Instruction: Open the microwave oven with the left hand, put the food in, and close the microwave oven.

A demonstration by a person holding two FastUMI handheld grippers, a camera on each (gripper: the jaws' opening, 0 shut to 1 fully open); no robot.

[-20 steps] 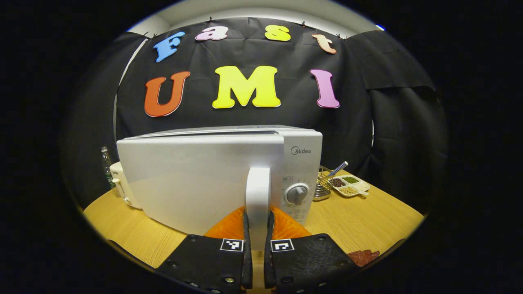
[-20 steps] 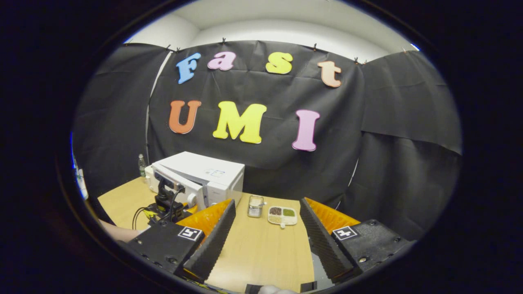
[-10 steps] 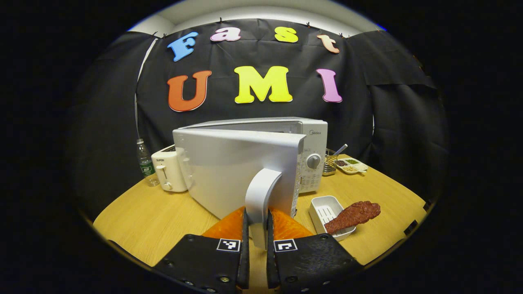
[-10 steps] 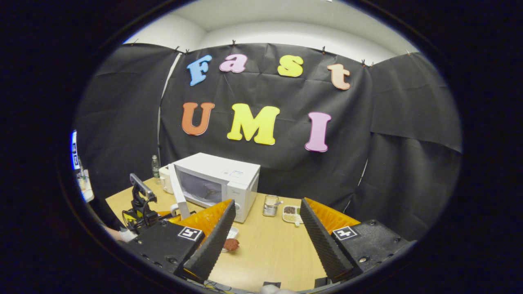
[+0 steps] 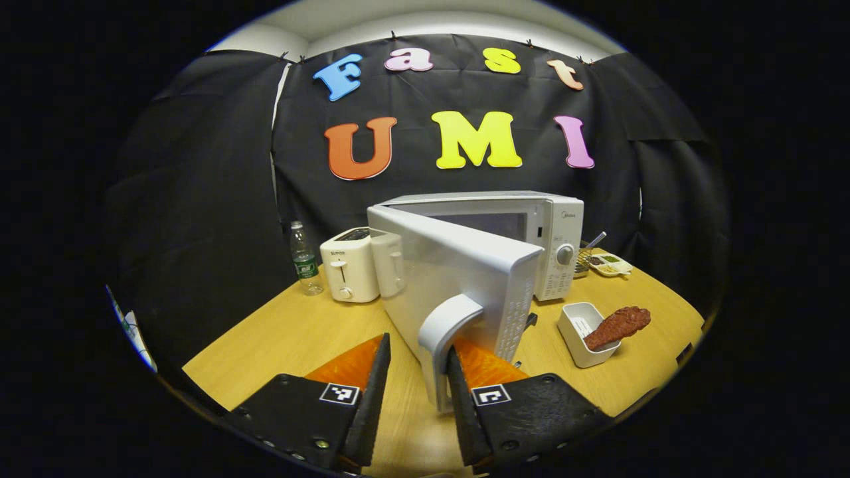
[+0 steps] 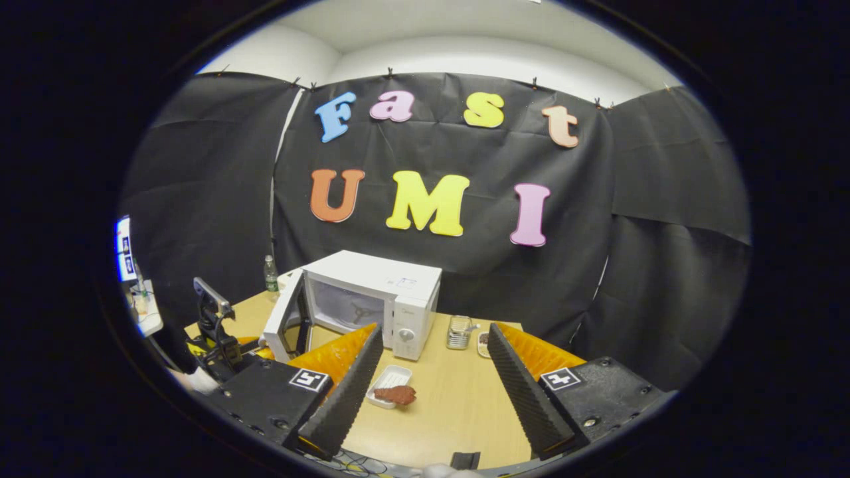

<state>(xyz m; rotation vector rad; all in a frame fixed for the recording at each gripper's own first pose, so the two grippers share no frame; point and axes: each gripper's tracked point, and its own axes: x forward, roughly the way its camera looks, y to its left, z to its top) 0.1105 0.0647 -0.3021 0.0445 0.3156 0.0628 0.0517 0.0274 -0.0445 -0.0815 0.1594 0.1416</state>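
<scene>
The white microwave [image 5: 531, 226] stands on the wooden table with its door [image 5: 458, 279] swung wide open to the left. The door's curved handle [image 5: 445, 332] sits between the parted fingers of my left gripper [image 5: 418, 352], close against the right finger; the gripper is open. A reddish-brown piece of food [image 5: 617, 325] lies across a small white tray [image 5: 578, 332] to the right of the door. In the right gripper view, my right gripper [image 6: 435, 332] is open and holds nothing, hanging above the table with the food [image 6: 400, 395] and the microwave [image 6: 378, 292] beyond it.
A white toaster [image 5: 348, 272] and a plastic bottle [image 5: 304, 259] stand left of the microwave. A wire basket [image 6: 458, 332] and a divided dish [image 5: 607, 263] sit to its right at the back. A person's hand with the left gripper [image 6: 216, 332] is at the table's left.
The door has swung further open to the left. My left gripper, shut on the handle before, has opened its fingers. The right gripper stays open, its view shifted right.
</scene>
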